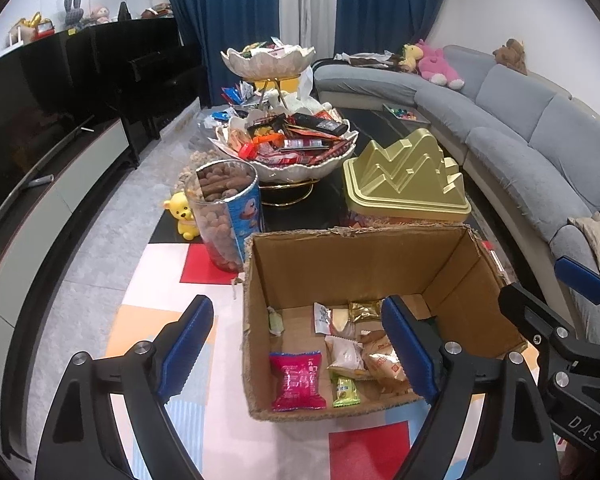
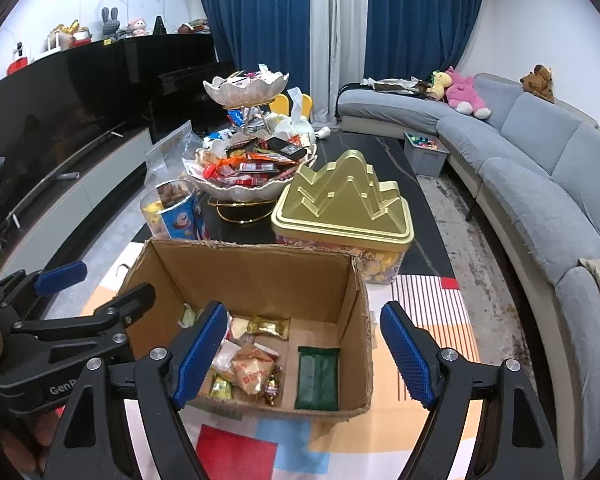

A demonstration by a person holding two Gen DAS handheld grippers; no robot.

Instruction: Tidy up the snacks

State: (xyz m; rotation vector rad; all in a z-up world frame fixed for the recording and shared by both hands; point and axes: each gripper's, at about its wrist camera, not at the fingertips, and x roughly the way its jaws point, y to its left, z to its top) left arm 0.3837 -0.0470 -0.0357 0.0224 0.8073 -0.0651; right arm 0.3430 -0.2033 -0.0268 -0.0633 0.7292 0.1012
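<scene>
Hovering open and empty at frame bottom, left gripper (image 1: 296,350) and right gripper (image 2: 304,354) straddle the cardboard box (image 1: 364,258); heaped snack bowl (image 1: 288,148) lies beyond, upper centre; neither hand clearly nearer.

A cardboard box (image 1: 364,264) stands open on the patterned cloth (image 1: 168,320) at the near end of the table. In it lie wrapped snacks (image 1: 298,380), most toward its left side, with a flat packet (image 2: 317,376) alone at the right. Behind the box to the left stands a snack canister (image 1: 226,208), behind it to the right a mountain-lidded tin (image 1: 404,176). A two-tier snack bowl stand (image 1: 296,140) sits farther back between them. A sofa (image 1: 520,128) runs along the right, a TV cabinet (image 1: 56,184) along the left.
</scene>
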